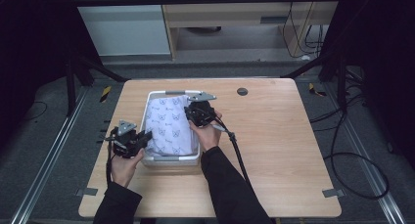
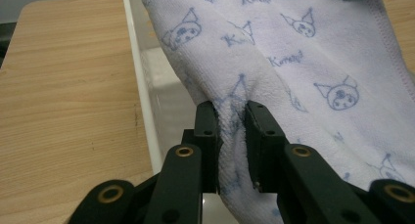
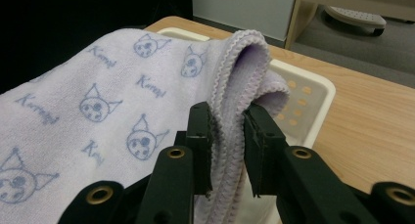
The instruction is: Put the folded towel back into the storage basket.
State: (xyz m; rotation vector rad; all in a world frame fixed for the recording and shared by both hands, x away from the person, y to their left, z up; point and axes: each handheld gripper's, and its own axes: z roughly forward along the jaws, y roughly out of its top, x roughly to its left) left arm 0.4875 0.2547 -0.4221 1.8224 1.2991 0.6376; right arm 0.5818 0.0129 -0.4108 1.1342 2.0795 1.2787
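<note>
A pale lilac towel (image 1: 170, 125) printed with blue cat faces lies stretched over a white basket (image 1: 172, 160) on the table. My left gripper (image 1: 145, 138) is at the basket's near left corner, shut on a bunched fold of the towel (image 2: 293, 62), with cloth squeezed between its black jaws (image 2: 231, 136). My right gripper (image 1: 192, 111) is at the far right side of the basket, shut on the stitched hem of the towel (image 3: 98, 116), which folds over between its jaws (image 3: 227, 136). The basket's perforated wall (image 3: 303, 104) shows behind that hem.
The wooden table (image 1: 274, 136) has bare room right of the basket, with a round dark cable port (image 1: 242, 91) near its far edge. Black cables (image 1: 237, 153) trail from the right gripper. A cabinet stands beyond the table.
</note>
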